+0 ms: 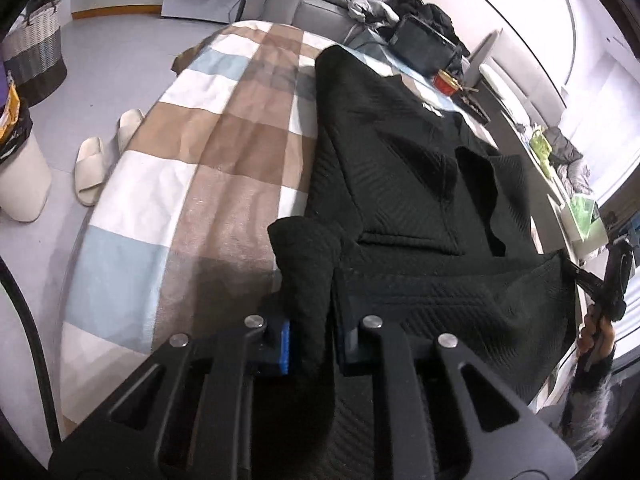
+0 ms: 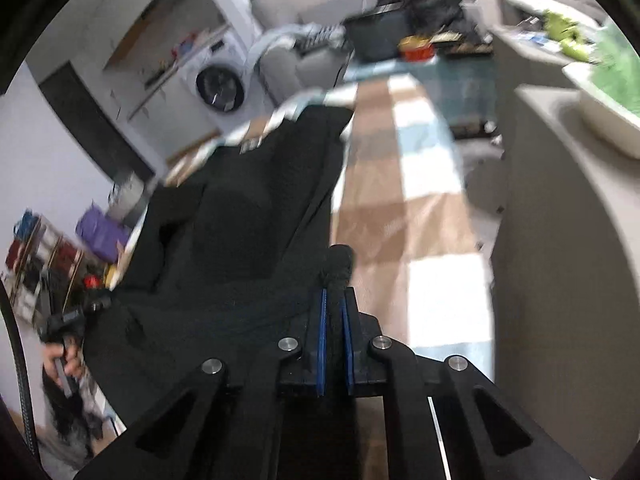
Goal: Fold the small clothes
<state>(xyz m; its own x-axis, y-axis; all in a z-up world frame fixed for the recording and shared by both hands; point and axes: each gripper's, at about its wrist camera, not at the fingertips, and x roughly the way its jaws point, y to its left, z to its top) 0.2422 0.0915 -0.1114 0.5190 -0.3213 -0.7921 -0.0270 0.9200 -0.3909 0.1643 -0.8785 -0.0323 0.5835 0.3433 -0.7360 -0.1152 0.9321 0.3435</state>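
A black knitted garment lies spread on a checked cloth of brown, white and light blue. My left gripper is shut on a bunched near corner of the garment, the fabric sticking up between the blue pads. In the right wrist view my right gripper is shut on another near corner of the garment, a tuft of cloth poking out above the pads. The near edge hangs lifted between the two grippers. The right gripper also shows in the left wrist view, and the left gripper in the right wrist view. The right wrist view is blurred.
A black bag and a red box sit at the far end of the cloth. Slippers, a white bin and a woven basket stand on the floor at left. A washing machine is behind; a white counter is at right.
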